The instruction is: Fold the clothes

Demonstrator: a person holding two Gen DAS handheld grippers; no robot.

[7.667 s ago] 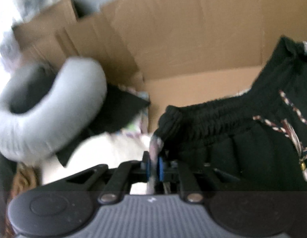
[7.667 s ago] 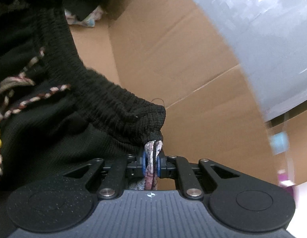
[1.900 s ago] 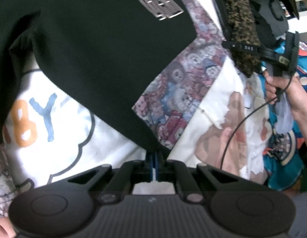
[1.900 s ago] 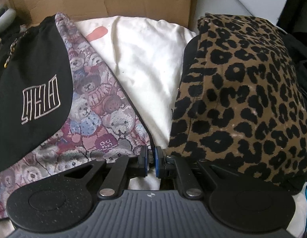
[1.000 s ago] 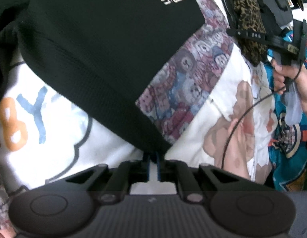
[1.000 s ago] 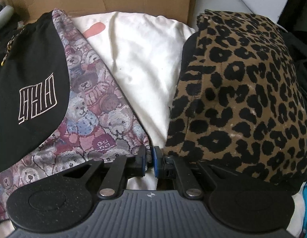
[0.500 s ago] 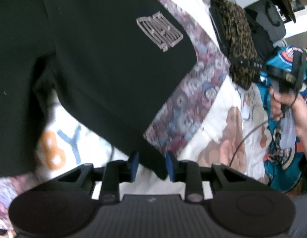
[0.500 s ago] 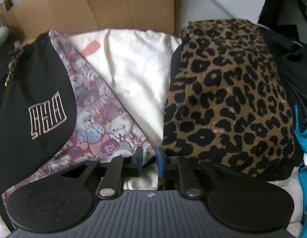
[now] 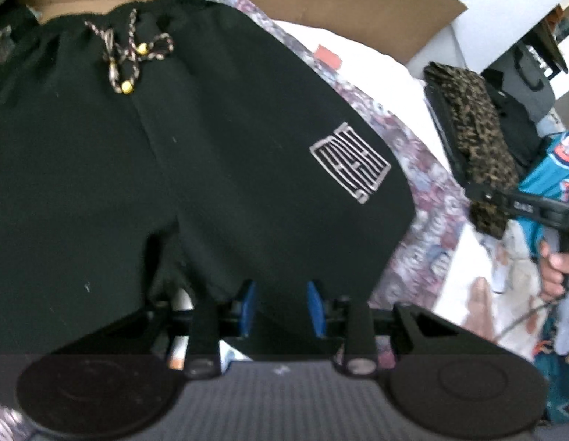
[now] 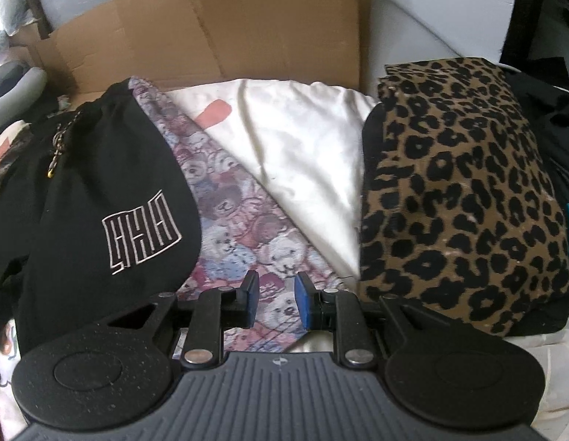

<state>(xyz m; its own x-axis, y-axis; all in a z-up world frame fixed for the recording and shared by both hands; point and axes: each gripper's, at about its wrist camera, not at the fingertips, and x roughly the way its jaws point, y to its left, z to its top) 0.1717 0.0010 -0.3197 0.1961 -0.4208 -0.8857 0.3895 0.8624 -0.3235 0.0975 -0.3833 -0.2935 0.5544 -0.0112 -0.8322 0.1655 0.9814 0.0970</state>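
Black shorts with a braided drawstring and a white square logo lie spread flat on the pile. My left gripper is open just above their lower hem; the blue pads stand apart and press on nothing. In the right wrist view the shorts lie at the left. My right gripper hangs open over a teddy-bear print cloth, with nothing between its pads. At the right edge of the left wrist view, a person's hand holds the other gripper's handle.
A folded leopard-print garment sits to the right on white bedding. A cardboard box stands behind. A teal jersey lies at the far right, dark clothes beyond the leopard piece, and a grey neck pillow at the left.
Both grippers went from shut to open, and the left one let go of the shorts' hem. Both rose and drew back, so the left view now takes in the whole shorts.
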